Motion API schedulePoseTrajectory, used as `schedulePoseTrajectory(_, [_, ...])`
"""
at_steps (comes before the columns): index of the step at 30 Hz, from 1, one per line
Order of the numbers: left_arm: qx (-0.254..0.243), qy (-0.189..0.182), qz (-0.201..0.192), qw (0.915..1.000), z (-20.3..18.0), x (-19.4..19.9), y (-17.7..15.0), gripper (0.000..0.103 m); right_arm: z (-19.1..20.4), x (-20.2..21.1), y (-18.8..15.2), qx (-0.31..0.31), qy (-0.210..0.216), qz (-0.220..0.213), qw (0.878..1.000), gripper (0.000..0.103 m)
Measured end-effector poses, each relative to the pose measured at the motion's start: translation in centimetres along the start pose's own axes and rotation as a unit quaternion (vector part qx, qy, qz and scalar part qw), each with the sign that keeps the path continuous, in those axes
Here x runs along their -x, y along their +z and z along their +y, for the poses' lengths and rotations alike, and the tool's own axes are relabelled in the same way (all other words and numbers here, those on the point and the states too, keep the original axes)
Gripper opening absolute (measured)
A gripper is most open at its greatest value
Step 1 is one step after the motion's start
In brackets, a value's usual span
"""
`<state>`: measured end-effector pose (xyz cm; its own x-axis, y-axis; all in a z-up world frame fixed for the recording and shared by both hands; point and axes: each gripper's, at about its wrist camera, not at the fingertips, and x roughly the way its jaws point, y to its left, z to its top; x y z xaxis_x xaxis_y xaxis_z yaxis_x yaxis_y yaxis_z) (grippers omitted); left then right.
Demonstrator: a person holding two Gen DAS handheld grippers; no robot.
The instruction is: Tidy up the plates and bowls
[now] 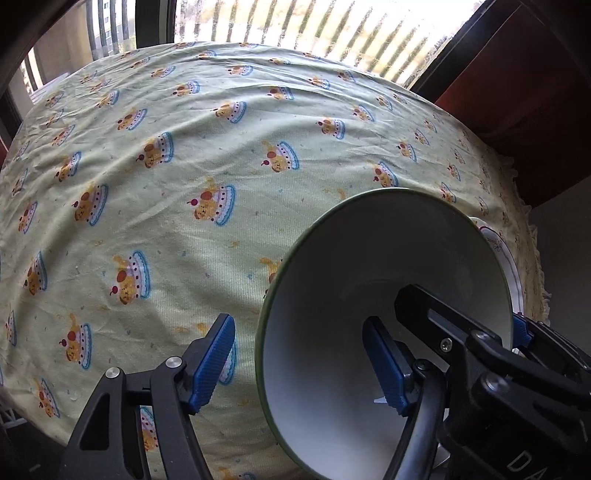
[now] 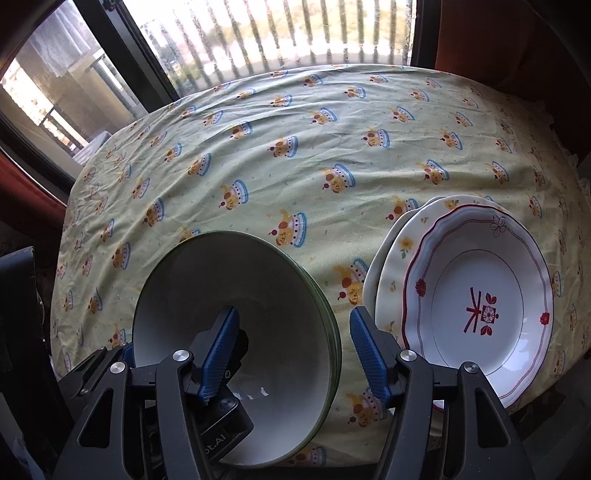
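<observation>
On the yellow-green tablecloth (image 2: 295, 122), near its front edge, sits the stack of bowls (image 2: 236, 325): smooth, glossy, white inside with a thin green rim, round and deep. From the right wrist view I count the layered green rims on the stack's right side, three or four of them nested, though I can't tell exactly which. Just to the right of the bowls, close but apart, lies the stack of plates (image 2: 480, 295). Top plate is white with a scalloped rim, red line trim, red flowers and a red mark in the centre; under it a cream plate with yellow flowers; a third plain rim peeks out beneath. Three plates showing, then.

Now the claws. Both straddle the top bowl's wall from opposite sides. Right gripper (image 2: 295, 354) has its jaws apart: one ribbed blue pad hangs inside the bowl, the other outside its right rim, neither pressing on it. Left gripper (image 1: 306, 365) likewise, jaws spread, one blue pad inside the white hollow, the other out over the cloth, clear of the rim. Black angular arms, silver pivot screws on each.

Cloth is wrinkled woven cotton, printed with repeated little cakes topped by a yellow dog and a cherry. Behind the table, a barred window (image 2: 288, 33) glares bright.
</observation>
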<state>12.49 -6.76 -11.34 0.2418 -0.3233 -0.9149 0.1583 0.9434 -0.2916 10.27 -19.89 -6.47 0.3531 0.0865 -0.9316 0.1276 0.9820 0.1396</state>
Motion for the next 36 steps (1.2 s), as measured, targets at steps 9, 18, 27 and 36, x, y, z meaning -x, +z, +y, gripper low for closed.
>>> schedulePoseTrajectory(9, [-0.029, -0.04, 0.007, 0.9987, -0.3, -0.2, 0.2, 0.053, 0.1, -0.5, -0.5, -0.039, -0.023, 0.002, 0.999, 0.067])
schedulePoseTrajectory(18, [-0.028, -0.032, 0.019, 0.9989, -0.5, -0.6, 0.6, 0.056, -0.9, -1.3, -0.5, -0.069, 0.012, 0.008, 0.997, 0.067])
schedulePoseTrajectory(27, [-0.005, 0.013, 0.011, 0.9998, -1.7, -0.6, 0.5, 0.06, -2.8, -2.6, 0.0, -0.072, 0.079, 0.023, 0.994, 0.066])
schedulePoseTrajectory(36, [-0.011, 0.062, -0.002, 0.998, -3.1, -0.2, -0.1, 0.061, -3.9, -3.6, 0.0, -0.074, 0.133, 0.047, 0.987, 0.052])
